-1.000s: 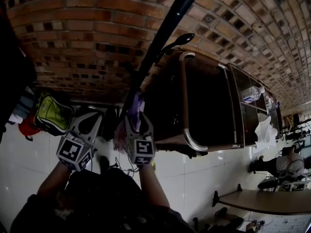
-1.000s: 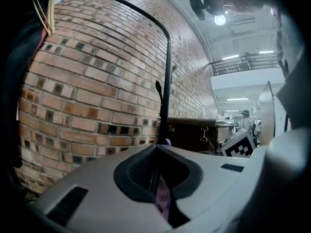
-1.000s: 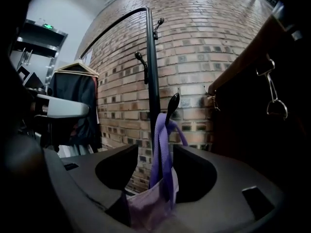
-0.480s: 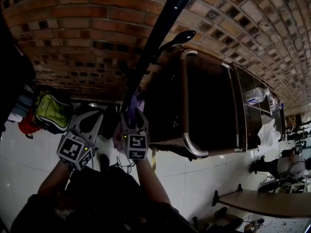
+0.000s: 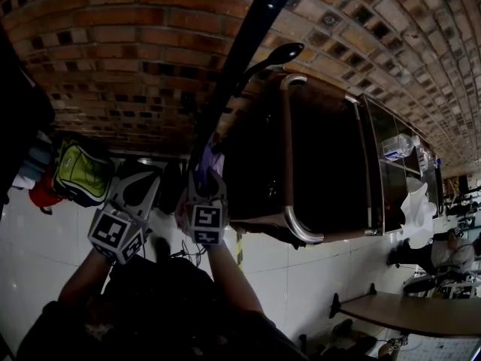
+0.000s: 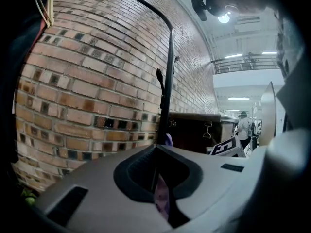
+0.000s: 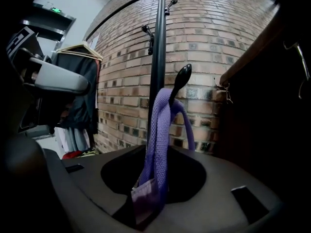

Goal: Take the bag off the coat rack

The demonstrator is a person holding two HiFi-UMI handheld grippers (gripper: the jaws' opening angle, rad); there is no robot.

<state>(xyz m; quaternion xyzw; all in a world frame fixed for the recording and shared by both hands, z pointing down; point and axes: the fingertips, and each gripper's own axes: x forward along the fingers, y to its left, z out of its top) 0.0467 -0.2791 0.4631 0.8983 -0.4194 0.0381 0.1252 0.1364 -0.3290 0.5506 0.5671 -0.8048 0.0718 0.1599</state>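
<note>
Lowered since the earlier frame, right tool (image 7: 149,152), jaws just closing, clamps the bag strap (image 7: 158,125) hung on the hook (image 7: 181,79) above it; left tool (image 6: 156,152) pinches purple fabric (image 6: 162,199); lift-off remains.

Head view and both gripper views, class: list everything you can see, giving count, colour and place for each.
brick wall: one, red-brown, background
coat rack: one, black, standing before the wall
bag: one, purple, strap looped over a hook of the rack
cabinet: one, dark with a metal rail, right of the rack
backpack: one, yellow-green, by the wall at left
garment: one, dark, on a hanger left of the rack
bottle: one, clear, on a shelf far right
left hand-held gripper: one, grey, shut on purple bag fabric
right hand-held gripper: one, grey, jaws have just been closing, now shut on the bag strap
</note>
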